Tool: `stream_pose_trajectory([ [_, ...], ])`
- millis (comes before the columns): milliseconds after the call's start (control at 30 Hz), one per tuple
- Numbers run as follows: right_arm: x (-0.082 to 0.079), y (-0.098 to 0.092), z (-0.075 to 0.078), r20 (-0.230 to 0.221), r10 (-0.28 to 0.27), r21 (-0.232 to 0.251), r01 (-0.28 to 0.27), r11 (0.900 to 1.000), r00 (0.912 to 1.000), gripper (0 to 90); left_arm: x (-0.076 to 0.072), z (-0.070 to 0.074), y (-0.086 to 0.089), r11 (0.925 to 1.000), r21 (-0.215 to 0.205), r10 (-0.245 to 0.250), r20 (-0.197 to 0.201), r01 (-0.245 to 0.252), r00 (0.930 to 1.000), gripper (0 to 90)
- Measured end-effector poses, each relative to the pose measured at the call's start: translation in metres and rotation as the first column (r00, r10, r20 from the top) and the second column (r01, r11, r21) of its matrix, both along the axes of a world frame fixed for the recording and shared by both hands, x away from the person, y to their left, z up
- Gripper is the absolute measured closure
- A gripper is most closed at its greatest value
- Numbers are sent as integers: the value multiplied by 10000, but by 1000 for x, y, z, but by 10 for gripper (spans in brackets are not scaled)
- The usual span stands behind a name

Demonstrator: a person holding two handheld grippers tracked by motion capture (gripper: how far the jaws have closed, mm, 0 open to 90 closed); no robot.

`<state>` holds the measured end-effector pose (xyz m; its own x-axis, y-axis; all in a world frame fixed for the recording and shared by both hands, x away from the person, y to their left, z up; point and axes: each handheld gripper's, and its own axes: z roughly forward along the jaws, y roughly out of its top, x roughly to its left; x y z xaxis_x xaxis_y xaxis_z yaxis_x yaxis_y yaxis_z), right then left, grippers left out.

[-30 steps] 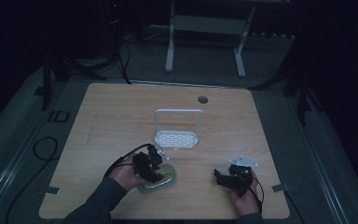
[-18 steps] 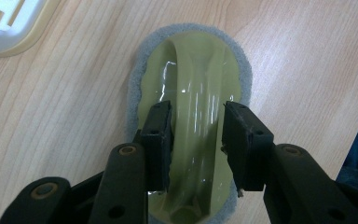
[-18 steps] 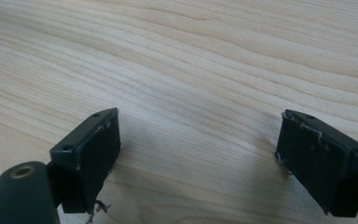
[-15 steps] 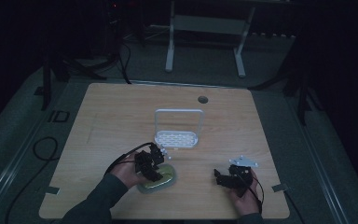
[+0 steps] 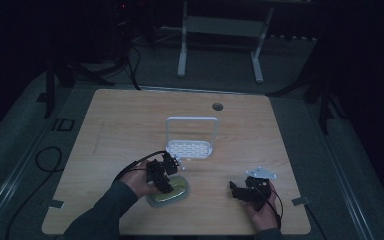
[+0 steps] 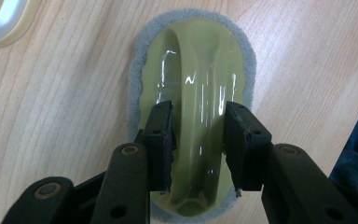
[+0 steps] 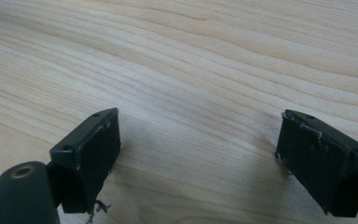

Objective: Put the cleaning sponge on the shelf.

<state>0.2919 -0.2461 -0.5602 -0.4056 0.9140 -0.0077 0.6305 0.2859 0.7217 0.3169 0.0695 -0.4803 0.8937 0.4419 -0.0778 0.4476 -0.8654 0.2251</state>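
The scrubbing pad [image 5: 169,191], an oval of grey felt topped by a glossy olive-green handle, is laid flat on the wooden table [image 5: 130,125], just in front of the white rack [image 5: 190,145] as seen from the person's side; the rack is taken here as the landmark; in the left gripper view the scrubbing pad [image 6: 193,107] is seen lengthwise, its raised green ridge running between the two black jaws.

The left gripper [image 5: 166,172] is held over the pad, close to the rack's near edge; its jaws have just been closing and are now set at a middling width, one to each flank of the green ridge; in the left gripper view the left gripper [image 6: 196,135] is shown with its pads at or all but at the ridge's sides; whether they press on it cannot be told.

The right gripper [image 5: 240,191] is kept well to the right of the rack and nearer the person, low over bare wood; in the right gripper view the right gripper [image 7: 198,158] is seen with its jaws spread wide and nothing but table grain between them.

A round hole [image 5: 217,106] in the table is seen beyond the rack.
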Motion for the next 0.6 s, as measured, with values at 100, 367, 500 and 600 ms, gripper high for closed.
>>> stream_pose_trajectory([
  [100,0,0,0,-4,-4,4,4,10000,10000,131,1,0,0,10000,64,38,-128,-37,9999,644],
  [367,0,0,0,1,1,-1,-1,10000,10000,130,3,-2,-1,9996,257,-121,-262,127,9996,670],
  [500,0,0,0,1,0,-1,0,10000,10000,131,3,-2,-2,9995,279,-131,-284,139,9995,670],
  [600,0,0,0,-1,-2,0,2,10000,10000,131,4,-1,-3,9993,331,-186,-314,197,9993,668],
])
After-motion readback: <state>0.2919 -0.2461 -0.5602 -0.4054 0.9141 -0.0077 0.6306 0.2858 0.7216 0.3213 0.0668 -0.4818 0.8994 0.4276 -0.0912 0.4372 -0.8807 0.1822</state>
